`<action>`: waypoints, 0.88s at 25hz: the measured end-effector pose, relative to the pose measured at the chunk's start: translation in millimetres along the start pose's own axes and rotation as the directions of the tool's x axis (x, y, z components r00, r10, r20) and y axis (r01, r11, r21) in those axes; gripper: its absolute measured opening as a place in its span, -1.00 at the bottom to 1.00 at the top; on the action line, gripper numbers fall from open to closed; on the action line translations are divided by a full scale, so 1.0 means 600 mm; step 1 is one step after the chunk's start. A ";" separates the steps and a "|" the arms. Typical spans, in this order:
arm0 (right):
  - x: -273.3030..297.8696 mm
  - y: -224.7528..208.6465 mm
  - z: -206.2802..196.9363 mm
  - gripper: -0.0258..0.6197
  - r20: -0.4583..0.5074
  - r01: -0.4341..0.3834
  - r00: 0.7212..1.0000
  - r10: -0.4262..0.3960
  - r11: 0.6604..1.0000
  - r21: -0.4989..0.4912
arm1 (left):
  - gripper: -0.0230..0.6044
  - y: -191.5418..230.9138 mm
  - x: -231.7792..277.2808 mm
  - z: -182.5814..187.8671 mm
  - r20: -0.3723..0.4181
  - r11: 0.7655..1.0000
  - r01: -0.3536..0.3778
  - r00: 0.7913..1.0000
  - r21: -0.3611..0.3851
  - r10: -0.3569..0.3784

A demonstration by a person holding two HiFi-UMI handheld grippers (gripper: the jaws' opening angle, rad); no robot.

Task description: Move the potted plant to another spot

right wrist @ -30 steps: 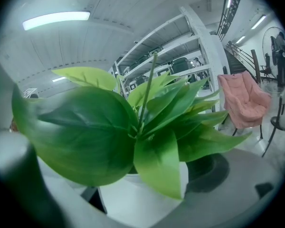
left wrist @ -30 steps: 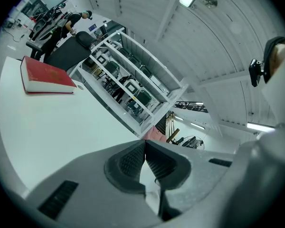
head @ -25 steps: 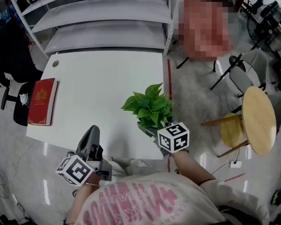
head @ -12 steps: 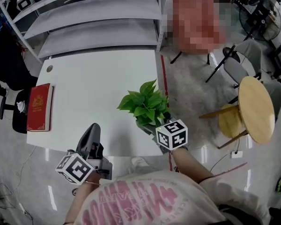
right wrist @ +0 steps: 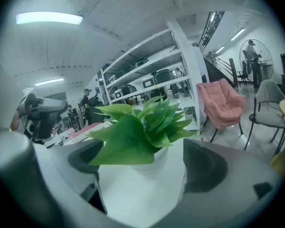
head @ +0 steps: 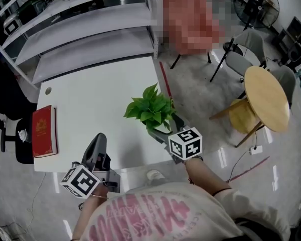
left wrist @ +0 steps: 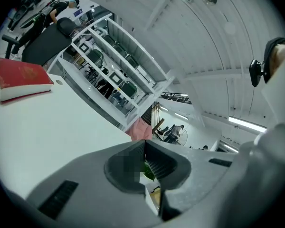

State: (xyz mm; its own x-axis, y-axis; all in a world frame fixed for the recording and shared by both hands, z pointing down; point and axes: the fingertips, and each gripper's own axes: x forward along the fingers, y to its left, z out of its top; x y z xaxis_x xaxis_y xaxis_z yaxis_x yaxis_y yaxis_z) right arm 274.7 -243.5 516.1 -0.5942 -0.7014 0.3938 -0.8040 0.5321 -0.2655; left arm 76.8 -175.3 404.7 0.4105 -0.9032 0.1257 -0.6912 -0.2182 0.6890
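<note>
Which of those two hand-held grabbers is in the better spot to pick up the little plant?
The right. The right gripper has its jaws apart, with the potted plant close in front of them. The left gripper is shut on nothing, at the near edge of the table, well aside from the plant.

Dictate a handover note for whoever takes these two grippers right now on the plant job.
Left gripper: shut, empty, near the front edge of the white table.
Right gripper: open, lined up on the potted plant, not clamped.
Plant: upright on the table near its right front corner.
Done: approach.
Left: clamp the pot, lift, set it down elsewhere.
</note>
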 end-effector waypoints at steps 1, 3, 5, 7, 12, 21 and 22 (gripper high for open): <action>-0.008 0.002 0.000 0.73 0.008 0.013 1.000 -0.014 1.000 0.004 | -0.91 -0.003 -0.003 0.001 -0.005 1.000 0.013 1.000 0.002 -0.013; -0.026 0.008 -0.001 0.73 0.028 0.039 0.999 -0.039 0.999 0.017 | -0.91 -0.007 -0.011 0.003 -0.013 0.999 0.037 0.999 0.007 -0.037; -0.044 0.018 -0.004 0.73 0.045 0.057 0.997 -0.058 0.998 0.029 | -0.91 -0.012 -0.022 0.006 -0.019 0.998 0.059 0.998 0.012 -0.059; -0.062 0.029 -0.006 0.72 0.059 0.079 0.995 -0.080 0.996 0.034 | -0.91 -0.017 -0.033 0.007 -0.026 0.996 0.086 0.996 0.017 -0.086; -0.112 0.067 -0.002 0.45 0.114 0.154 0.981 -0.159 0.987 0.044 | -0.91 -0.025 -0.063 0.012 -0.038 0.989 0.148 0.988 0.014 -0.148; -0.204 0.145 -0.014 -0.26 0.209 0.217 0.950 -0.234 0.971 0.098 | -0.91 -0.058 -0.117 0.003 -0.079 0.964 0.264 0.962 0.024 -0.262; -0.215 0.152 -0.017 -0.34 0.217 0.225 0.945 -0.243 0.969 0.104 | -0.91 -0.059 -0.124 0.002 -0.085 0.962 0.271 0.960 0.028 -0.268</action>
State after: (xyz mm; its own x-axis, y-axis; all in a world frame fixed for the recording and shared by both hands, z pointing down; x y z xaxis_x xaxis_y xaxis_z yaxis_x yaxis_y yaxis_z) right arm 278.1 -99.7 450.2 -0.3711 -0.8955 0.2458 -0.9152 0.3078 -0.2602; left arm 70.2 -101.0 369.7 0.6298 -0.7767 -0.0033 -0.5705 -0.4655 0.6767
